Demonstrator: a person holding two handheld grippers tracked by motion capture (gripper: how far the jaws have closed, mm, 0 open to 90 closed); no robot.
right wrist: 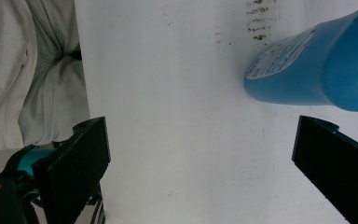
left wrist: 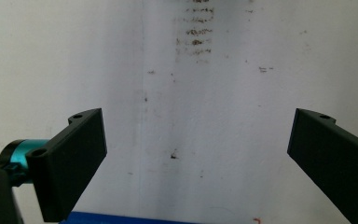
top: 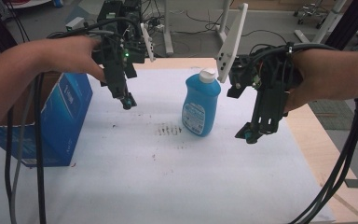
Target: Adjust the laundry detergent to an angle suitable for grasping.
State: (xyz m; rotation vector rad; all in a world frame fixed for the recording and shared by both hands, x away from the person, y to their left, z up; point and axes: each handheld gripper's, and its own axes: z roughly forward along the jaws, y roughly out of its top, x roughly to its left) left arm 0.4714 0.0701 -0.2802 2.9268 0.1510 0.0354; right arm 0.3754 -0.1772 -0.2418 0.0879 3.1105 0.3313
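The right gripper (top: 251,135) hangs just right of the bottle (top: 201,103), jaws wide apart and empty, and the left gripper (top: 127,100) hovers over the bare white sheet (top: 168,186) between the bottle and the blue box (top: 60,121), equally spread and empty. The bottle stands upright mid-table (white cap on). To grasp it well, I would bring the right jaws level around its body, squarely, below the shoulder, before squeezing, lest it tip.

Bench (top: 307,135): pale wood top, largely covered by a white sheet (top: 144,182) that bore a patch of brown smudges (top: 168,129) near its middle. Upright on the sheet stood one blue bottle (top: 199,105), white-capped; at the left edge sat one blue carton (top: 60,121).
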